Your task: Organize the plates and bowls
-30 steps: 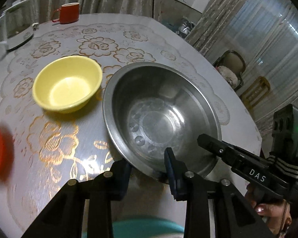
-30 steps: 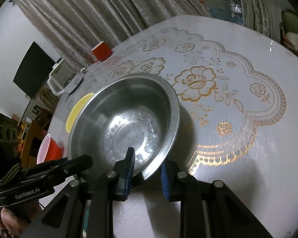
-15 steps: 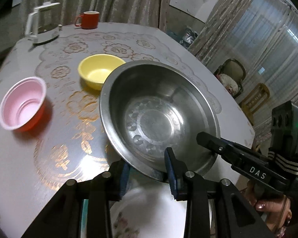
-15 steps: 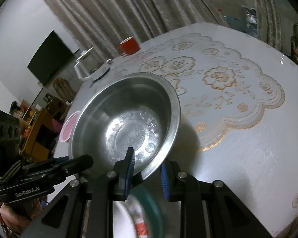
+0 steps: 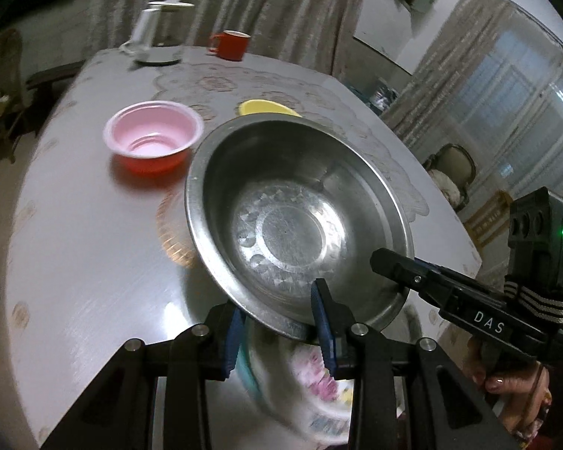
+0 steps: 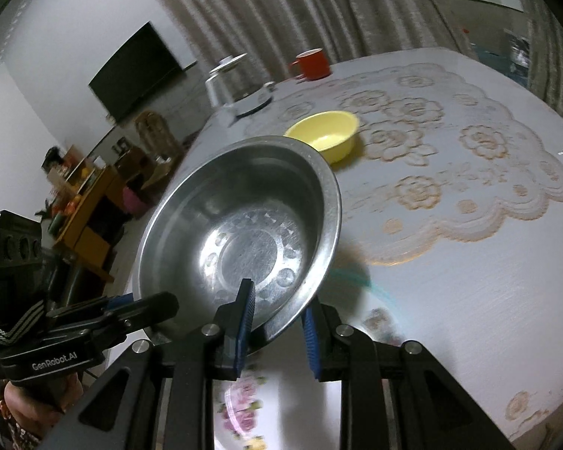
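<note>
A large steel bowl (image 5: 296,217) (image 6: 240,232) is held in the air above the table by both grippers. My left gripper (image 5: 279,328) is shut on its near rim. My right gripper (image 6: 276,324) is shut on the rim at the other side, and it also shows in the left wrist view (image 5: 394,262). Under the bowl, near the table's front edge, lies a floral plate with a teal rim (image 5: 319,382) (image 6: 244,405), blurred. A pink bowl (image 5: 154,135) and a yellow bowl (image 6: 324,137) (image 5: 268,108) stand farther back.
A red mug (image 5: 231,45) (image 6: 313,63) and a white kettle on its base (image 5: 157,33) (image 6: 236,86) stand at the table's far edge. A lace cloth with gold flowers (image 6: 469,172) covers the table's middle. Chairs and curtains stand beyond.
Both grippers have lifted the steel bowl off the table and drawn it back toward the front edge. The floral plate has come into view beneath it.
</note>
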The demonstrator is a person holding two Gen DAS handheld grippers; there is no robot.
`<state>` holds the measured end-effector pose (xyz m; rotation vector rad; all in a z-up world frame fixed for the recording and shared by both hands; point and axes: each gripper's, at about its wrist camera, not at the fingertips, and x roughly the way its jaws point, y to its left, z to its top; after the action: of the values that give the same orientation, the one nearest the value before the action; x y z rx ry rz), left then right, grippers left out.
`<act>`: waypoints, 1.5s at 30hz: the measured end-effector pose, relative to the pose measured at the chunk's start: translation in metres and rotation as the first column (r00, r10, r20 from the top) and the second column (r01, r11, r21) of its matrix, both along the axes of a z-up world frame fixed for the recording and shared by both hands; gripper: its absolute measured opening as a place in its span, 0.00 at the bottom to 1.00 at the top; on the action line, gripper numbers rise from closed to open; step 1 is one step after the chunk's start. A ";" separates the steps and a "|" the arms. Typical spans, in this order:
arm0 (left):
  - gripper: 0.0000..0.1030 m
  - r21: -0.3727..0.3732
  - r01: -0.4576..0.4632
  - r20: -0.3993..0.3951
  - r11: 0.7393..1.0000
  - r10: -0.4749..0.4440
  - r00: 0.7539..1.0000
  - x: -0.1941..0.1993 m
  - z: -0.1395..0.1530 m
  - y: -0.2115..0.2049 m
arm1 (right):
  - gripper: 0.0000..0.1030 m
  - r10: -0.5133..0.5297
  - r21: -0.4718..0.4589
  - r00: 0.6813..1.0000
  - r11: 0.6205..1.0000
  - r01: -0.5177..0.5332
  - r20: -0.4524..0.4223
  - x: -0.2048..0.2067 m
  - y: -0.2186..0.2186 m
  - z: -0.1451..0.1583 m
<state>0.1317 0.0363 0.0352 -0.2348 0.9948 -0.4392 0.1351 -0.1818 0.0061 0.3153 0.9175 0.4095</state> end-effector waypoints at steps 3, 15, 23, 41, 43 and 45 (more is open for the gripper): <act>0.34 -0.005 -0.035 -0.004 0.999 0.035 0.999 -0.013 -0.004 0.021 | 0.23 0.039 -0.008 0.999 0.999 -0.039 -0.002 -0.006 0.021 0.000; 0.36 -0.027 -0.133 -0.047 0.991 0.132 0.990 -0.039 -0.026 0.076 | 0.24 0.167 -0.034 0.985 0.985 -0.168 -0.038 -0.013 0.088 -0.012; 0.37 -0.021 -0.165 -0.080 0.986 0.162 0.983 -0.043 -0.038 0.098 | 0.26 0.216 -0.055 0.974 0.974 -0.220 -0.067 -0.014 0.118 -0.022; 0.38 0.007 -0.200 -0.085 0.980 0.200 0.976 -0.040 -0.050 0.112 | 0.32 0.266 -0.095 0.957 0.956 -0.277 -0.113 -0.004 0.151 -0.036; 0.38 0.020 -0.195 -0.079 0.981 0.196 0.977 -0.040 -0.050 0.110 | 0.33 0.264 -0.088 0.956 0.957 -0.276 -0.128 -0.001 0.150 -0.038; 0.38 0.028 -0.191 -0.083 0.981 0.192 0.978 -0.040 -0.050 0.109 | 0.34 0.262 -0.078 0.955 0.958 -0.274 -0.142 -0.001 0.148 -0.040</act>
<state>0.0917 0.1453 -0.0152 -0.3309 1.0490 -0.2447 0.1340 -0.0338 -0.0334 0.1287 1.1103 0.5979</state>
